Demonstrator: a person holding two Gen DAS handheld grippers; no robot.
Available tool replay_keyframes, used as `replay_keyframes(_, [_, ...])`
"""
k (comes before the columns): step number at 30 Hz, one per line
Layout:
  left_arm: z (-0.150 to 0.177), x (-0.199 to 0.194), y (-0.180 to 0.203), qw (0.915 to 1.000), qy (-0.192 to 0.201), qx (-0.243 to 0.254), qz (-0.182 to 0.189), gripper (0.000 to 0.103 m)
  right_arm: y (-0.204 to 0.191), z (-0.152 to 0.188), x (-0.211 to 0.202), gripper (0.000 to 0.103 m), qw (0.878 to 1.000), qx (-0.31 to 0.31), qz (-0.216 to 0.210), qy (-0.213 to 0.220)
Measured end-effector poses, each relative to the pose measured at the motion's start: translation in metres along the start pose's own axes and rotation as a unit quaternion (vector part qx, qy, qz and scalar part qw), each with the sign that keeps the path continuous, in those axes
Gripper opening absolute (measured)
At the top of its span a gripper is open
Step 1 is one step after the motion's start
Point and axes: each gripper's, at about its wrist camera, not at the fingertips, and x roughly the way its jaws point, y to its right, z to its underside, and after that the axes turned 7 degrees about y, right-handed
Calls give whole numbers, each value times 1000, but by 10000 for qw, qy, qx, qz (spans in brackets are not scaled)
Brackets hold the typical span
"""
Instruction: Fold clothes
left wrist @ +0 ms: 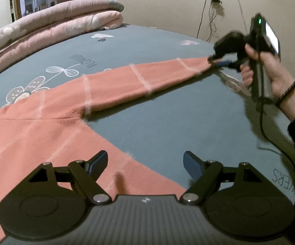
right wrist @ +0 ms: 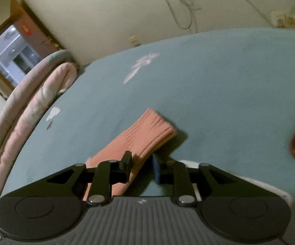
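- Two grippers are in play. Your right gripper (right wrist: 142,166) sits at the sleeve cuff (right wrist: 153,131) with its jaws narrowed around the ribbed edge; the fabric lies between them, but whether the pads actually press it cannot be told (the cuff end sags on the far side, so no pull shows).
- Your left gripper (left wrist: 145,163) hangs with jaws wide apart and empty over the lower edge of the pink sweater (left wrist: 35,143), which lies flat on the blue bedsheet (left wrist: 167,122), one sleeve stretched out to the side.
- Judged step: taking the cuff to fold the sleeve across the body. Bite deeper into the ribbing before lifting, carry the sleeve low, and lay it square to the side seam.
- The left wrist view shows the whole sleeve, the torso and your right hand (left wrist: 270,75) on its handle; the right wrist view shows only the cuff, yet reveals how little fabric sits between the jaws.
- A folded quilt (left wrist: 45,26) lies at the far edge, well apart.
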Motion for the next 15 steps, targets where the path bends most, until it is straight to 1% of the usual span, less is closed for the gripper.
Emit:
replay_keyframes(1, [-1, 0, -1, 10000, -1, 39, -12, 81, -8, -1, -5, 28, 9999, -97, -53, 38])
replay_keyframes(2, [-3, 0, -3, 10000, -2, 81, -21, 81, -20, 0, -11, 27, 9994, -276, -212, 50])
replay_keyframes(4, [-7, 0, -9, 9999, 8, 119, -47, 81, -51, 6, -21, 28, 9951, -715, -680, -2])
replay_keyframes(5, [-9, 0, -13, 9999, -2, 111, -62, 81, -69, 13, -26, 28, 9899, -983, -1014, -121])
replay_keyframes(6, [-10, 0, -17, 9999, -3, 91, -74, 81, -88, 24, -28, 31, 9817, -1277, -1382, -294])
replay_keyframes(7, [-11, -1, -21, 9999, 9, 42, -95, 81, -106, 37, -30, 32, 9709, -1548, -1762, -480])
replay_keyframes(9, [-8, -7, -28, 9998, 17, -102, -162, 81, -140, 63, -31, 33, 9442, -1998, -2457, -904])
replay_keyframes(10, [-5, -10, -30, 9997, 15, -176, -170, 81, -154, 78, -29, 33, 9318, -2085, -2716, -1205])
replay_keyframes(11, [-1, -14, -32, 9996, 4, -245, -147, 81, -166, 91, -26, 33, 9203, -2100, -2948, -1485])
replay_keyframes(13, [8, -21, -35, 9994, -38, -327, -130, 81, -184, 114, -19, 33, 9025, -1940, -3284, -2000])
replay_keyframes(15, [17, -27, -37, 9993, -102, -327, -168, 81, -199, 130, -13, 33, 8902, -1863, -3484, -2267])
